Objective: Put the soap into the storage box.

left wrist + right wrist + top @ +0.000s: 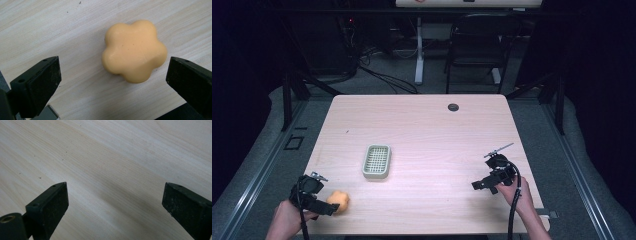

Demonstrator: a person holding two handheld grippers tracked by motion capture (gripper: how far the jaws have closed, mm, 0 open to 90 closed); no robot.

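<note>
A: Seen from the high view, where is the orange flower-shaped soap (339,200) lying?

B: It is sitting near the front left corner of the table (432,125), just beyond the tips of the left gripper (330,207), while the right gripper (479,185) is hovering well apart on the far side. The slotted soap dish (376,161) is waiting farther back.

A: And in the left gripper view?

B: The jaws are standing wide apart, the soap (134,50) lying ahead and toward the right jaw, not yet between them. It is roughly round, offering no long axis.

A: The right gripper view?

B: Its jaws are gaping over bare wood, holding nothing.
</note>
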